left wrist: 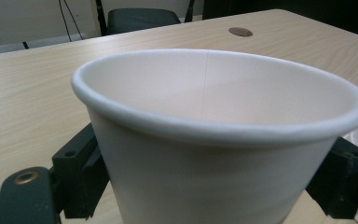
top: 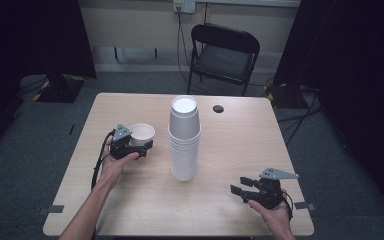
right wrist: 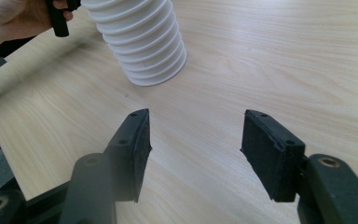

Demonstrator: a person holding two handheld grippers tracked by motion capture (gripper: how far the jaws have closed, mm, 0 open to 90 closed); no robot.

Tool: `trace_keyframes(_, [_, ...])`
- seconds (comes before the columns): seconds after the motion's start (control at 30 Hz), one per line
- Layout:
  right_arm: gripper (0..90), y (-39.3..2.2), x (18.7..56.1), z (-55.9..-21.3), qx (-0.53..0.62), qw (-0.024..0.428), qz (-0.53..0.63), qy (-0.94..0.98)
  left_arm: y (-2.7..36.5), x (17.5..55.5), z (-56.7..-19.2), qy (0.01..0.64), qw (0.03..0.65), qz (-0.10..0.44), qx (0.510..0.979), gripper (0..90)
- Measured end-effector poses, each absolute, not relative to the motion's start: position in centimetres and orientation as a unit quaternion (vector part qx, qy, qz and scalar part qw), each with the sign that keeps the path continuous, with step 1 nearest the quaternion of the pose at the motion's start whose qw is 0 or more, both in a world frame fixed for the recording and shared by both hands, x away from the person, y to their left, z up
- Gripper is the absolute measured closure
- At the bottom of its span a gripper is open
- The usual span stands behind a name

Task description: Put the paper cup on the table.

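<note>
Left claw [top: 141,148] sits at about 9 o'clock on the tabletop [top: 130,200], jaws closed on a single white paper cup [top: 142,133]. In the left gripper view the cup [left wrist: 214,140] stands upright with its open mouth up, and a jaw presses its wall on each side, low down. Cup looks empty inside. Left hand [top: 114,162] wraps the gripper body; the grey plate sits on top and the cable trails back toward 7 o'clock.

Stack of white paper cups [top: 184,137] stands at tabletop centre, nested rim-down with the flat bottom of the top cup facing up. It is just beside the held cup on its 3 o'clock side, not touching it as far as I can tell.

Right claw [top: 240,187] is at about 4 o'clock, near the front edge, jaws spread wide, holding nothing. In the right gripper view, the claw [right wrist: 195,140] has bare tabletop between the pads [right wrist: 142,144], and the stack [right wrist: 142,42] lies ahead toward 11 o'clock, well apart from the jaws. The left hand [right wrist: 9,18] shows at top left of that view. Right hand [top: 275,212] holds the gripper from behind.

Small dark round hole [top: 218,108] in the tabletop at about 1 o'clock. Black folding chair [top: 223,52] stands behind the tabletop at 12 o'clock.
</note>
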State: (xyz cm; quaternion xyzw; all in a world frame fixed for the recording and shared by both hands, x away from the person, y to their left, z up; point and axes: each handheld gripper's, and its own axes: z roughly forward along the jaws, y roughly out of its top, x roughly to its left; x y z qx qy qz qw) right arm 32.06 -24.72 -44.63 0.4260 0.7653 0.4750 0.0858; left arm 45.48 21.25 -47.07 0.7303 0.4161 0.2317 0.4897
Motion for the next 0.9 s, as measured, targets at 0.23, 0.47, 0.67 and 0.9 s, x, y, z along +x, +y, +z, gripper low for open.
trace_keyframes(0.23, [43.8, -24.5, 32.2, -44.8, 0.423, 0.081, 0.475, 0.768, 21.8, 45.8, -47.8, 0.423, 0.480, 0.229, 0.734, 14.0])
trace_keyframes(0.47, [45.0, -24.7, 32.1, -44.8, 0.423, 0.082, 0.475, 0.767, 22.4, 45.2, -48.1, 0.427, 0.476, 0.225, 0.735, 13.7])
trace_keyframes(0.67, [46.5, -24.6, 32.0, -44.8, 0.420, 0.082, 0.476, 0.768, 23.3, 44.6, -48.4, 0.437, 0.461, 0.225, 0.739, 13.8])
trace_keyframes(0.9, [47.1, -24.3, 32.0, -44.8, 0.417, 0.081, 0.475, 0.771, 23.0, 44.7, -48.6, 0.443, 0.458, 0.219, 0.740, 13.8])
